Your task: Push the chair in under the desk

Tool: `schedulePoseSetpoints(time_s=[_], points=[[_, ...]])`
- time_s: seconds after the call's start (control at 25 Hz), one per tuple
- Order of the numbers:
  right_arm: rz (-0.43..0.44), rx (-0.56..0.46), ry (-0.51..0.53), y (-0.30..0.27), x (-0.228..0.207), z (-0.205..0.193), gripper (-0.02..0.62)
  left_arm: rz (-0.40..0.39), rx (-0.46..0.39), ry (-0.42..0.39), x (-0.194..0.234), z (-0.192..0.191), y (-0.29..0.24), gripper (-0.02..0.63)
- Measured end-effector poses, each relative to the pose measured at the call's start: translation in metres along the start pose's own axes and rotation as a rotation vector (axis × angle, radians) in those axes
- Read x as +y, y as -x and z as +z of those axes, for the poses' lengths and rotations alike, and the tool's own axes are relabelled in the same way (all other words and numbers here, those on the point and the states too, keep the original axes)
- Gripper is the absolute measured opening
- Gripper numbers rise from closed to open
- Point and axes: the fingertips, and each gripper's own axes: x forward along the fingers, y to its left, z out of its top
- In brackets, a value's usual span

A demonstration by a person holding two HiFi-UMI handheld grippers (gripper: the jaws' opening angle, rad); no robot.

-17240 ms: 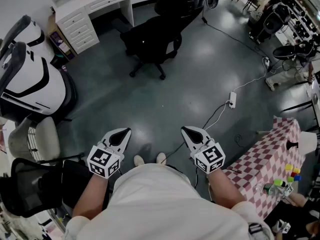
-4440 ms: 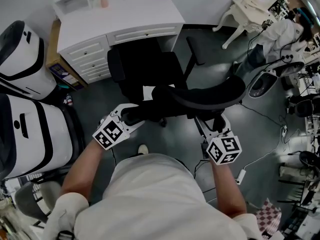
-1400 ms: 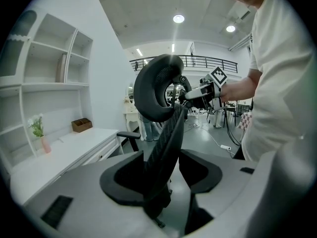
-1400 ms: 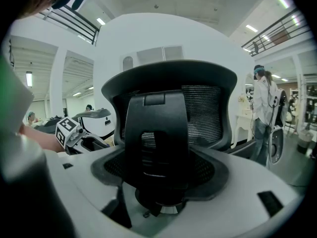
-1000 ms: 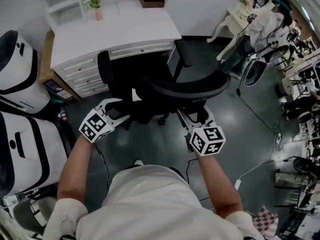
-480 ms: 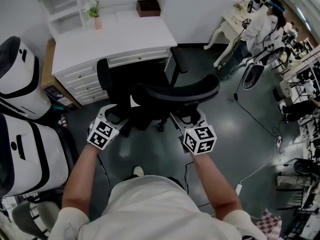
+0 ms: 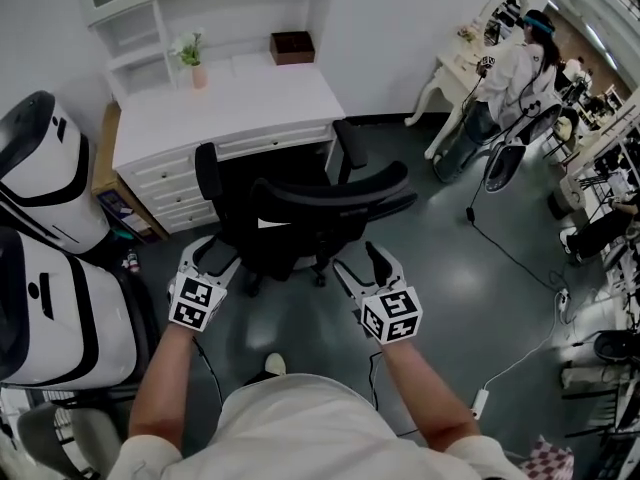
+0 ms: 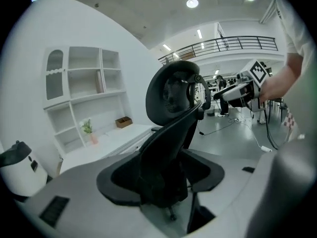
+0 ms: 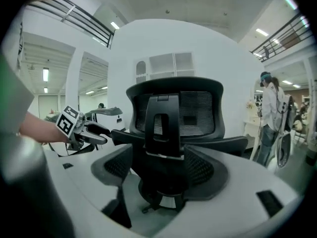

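Seen from the head, the black mesh-backed office chair (image 7: 300,218) stood at the front edge of the white drawered desk (image 7: 230,108). Its seat was turned into the kneehole, its armrests were close to that edge, and its backrest was out over the grey floor (image 7: 450,268). Only this view showed the worktop, with a small plant in a pink vase (image 7: 190,60) toward its back left corner and a brown box (image 7: 291,46) at its back edge.

The left gripper (image 7: 208,256) sat just behind the chair's left side. Its jaws had just been opening and stood wide, with the chair ahead of them but the pads off it. The right gripper (image 7: 357,261) hung near the backrest's right end, its jaws also spread wide and gripping nothing.

The left gripper view alone gave the chair in profile, with the headrest (image 8: 173,95) raised above the back. The right gripper view faced the backrest squarely and caught a person in white (image 9: 271,115) standing off to the right.

Bulky white-and-black machines (image 7: 50,178) crowded the desk's left end. To the right of the chair the floor lay open, crossed farther out by a cable (image 7: 505,253).
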Motion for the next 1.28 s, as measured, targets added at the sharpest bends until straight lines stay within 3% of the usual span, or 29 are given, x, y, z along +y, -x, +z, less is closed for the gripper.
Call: schedulePoseSetpoints(time_s=[0.32,0.52,0.68,0.8,1.28], points=[[0.114,-0.003,-0.031,0.074,0.015,-0.026,0.314,-0.003,-0.057,0.167,-0.094,0.022,0.049,0.214],[0.174,-0.018,-0.013,0.123,0.021,-0.040,0.186,-0.012,-0.081,0.270,-0.163,0.028,0.074,0.150],[0.234,-0.015,-0.008,0.165,0.026,-0.057,0.129,-0.015,-0.077,0.269,-0.222,0.030,0.092,0.049],[0.272,-0.007,0.003,0.194,0.031,-0.072,0.033,-0.027,-0.065,0.260,-0.267,0.031,0.105,0.009],[0.377,0.035,0.059,0.295,0.050,-0.118,0.020,-0.138,-0.048,0.374,-0.402,0.023,0.151,-0.003]])
